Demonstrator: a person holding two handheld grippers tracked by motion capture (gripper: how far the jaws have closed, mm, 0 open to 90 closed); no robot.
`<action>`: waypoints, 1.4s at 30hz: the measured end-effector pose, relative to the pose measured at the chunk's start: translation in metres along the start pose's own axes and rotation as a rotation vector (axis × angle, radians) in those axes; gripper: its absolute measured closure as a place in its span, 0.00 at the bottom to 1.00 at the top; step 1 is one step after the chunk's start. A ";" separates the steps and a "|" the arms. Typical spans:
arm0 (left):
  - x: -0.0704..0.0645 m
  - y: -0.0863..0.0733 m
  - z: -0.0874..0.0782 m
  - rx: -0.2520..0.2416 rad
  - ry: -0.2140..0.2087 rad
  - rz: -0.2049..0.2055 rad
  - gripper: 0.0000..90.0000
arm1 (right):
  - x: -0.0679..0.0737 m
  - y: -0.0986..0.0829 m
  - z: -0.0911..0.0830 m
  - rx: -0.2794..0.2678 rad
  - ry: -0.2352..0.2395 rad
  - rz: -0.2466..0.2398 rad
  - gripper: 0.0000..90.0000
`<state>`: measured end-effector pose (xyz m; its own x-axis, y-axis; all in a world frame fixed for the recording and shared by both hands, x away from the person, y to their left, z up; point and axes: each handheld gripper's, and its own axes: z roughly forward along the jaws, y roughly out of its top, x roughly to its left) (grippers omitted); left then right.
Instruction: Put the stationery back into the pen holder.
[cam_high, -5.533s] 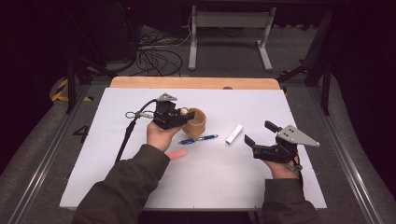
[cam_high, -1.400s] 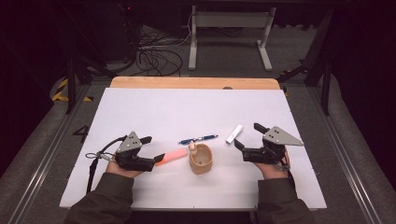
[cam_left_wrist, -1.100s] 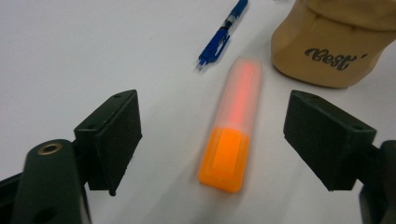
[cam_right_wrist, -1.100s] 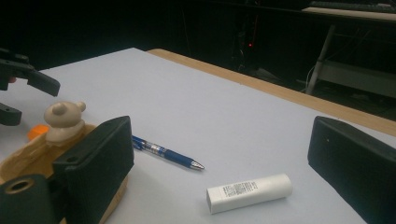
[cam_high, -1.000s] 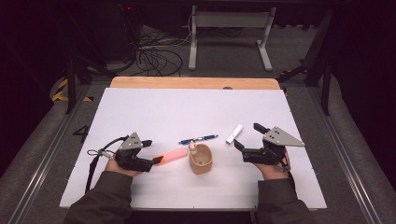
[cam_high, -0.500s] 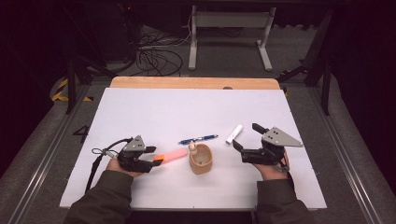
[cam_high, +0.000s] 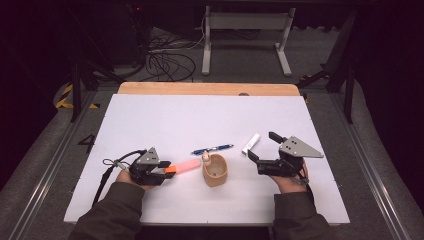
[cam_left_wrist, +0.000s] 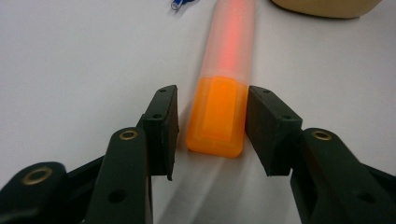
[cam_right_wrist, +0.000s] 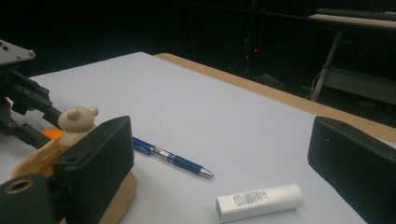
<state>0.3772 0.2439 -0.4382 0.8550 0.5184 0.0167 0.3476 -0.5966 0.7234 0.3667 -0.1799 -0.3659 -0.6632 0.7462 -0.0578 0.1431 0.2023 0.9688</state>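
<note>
White tube (cam_right_wrist: 259, 201) print unreadable; orange marker (cam_left_wrist: 219, 114) lies between the spread left tool (cam_left_wrist: 212, 130) (12 o'clock ahead), right tool (cam_high: 259, 146) spread.

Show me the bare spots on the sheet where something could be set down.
The far half of the white sheet, between the wooden edge and the blue pen, is bare. Crowded: the near middle, with the orange marker, cup, pen and white tube.

Dark olive sleeves (cam_high: 107, 212), black grippers with grey three-cornered plates (cam_high: 299, 147), brass-ringed screw holes, black trailing cable (cam_high: 103, 176)
</note>
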 end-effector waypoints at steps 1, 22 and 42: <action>-0.001 0.000 0.000 0.001 -0.002 0.006 0.65 | 0.001 0.000 0.001 0.001 0.003 -0.002 0.09; -0.003 0.001 -0.001 0.003 -0.014 0.043 0.72 | 0.003 0.000 0.003 0.007 0.008 -0.010 0.09; -0.014 0.031 -0.033 -0.101 -0.012 -0.030 0.72 | 0.023 0.001 0.014 0.046 0.070 -0.116 0.25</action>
<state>0.3637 0.2383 -0.3936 0.8498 0.5269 -0.0137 0.3325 -0.5158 0.7896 0.3622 -0.1533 -0.3698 -0.7263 0.6707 -0.1504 0.0948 0.3145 0.9445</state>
